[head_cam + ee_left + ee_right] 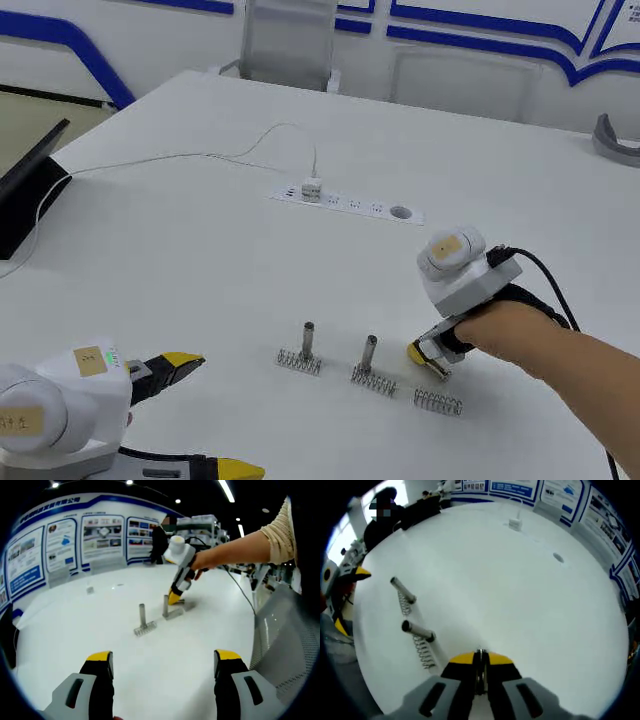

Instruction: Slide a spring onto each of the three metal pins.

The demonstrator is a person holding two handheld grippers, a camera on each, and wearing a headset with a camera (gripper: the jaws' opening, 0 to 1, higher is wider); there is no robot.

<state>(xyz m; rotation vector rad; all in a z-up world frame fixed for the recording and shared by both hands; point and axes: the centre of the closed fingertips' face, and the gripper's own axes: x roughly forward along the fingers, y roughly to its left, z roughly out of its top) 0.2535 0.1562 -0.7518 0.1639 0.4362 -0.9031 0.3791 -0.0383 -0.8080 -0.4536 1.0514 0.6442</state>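
My right tongs (480, 657) are closed on a thin grey sliver of metal, which I take for the third pin (480, 666), though little of it shows. They sit low over the surface (200, 230), just right of the row. My left tongs (163, 656) stand wide open and hold nothing, hovering well back from the work at my near left. Two pins stand upright, the left pin (308, 338) and the right pin (370, 352), long axes straight up, tops free. I cannot tell whether they are fixed or merely standing. At the foot of each lies a spring, the left spring (299, 361) and the middle spring (373, 380), each touching or just beside its pin. The right spring (438, 402) lies apart, near my right tongs. All three springs lie flat, long axes running roughly along the row, side to side as I look down, so none points up the way a pin does. I judge them very light, thin wire coils, soft along their length and apt to roll or flick away under a hard pinch. I would take one gently across the coils near one end, leaving the other mouth open, then turn it upright over a pin. The pins look stiff and smooth, so a spring should drop down freely once centred. A sideways nudge might topple a loose pin.
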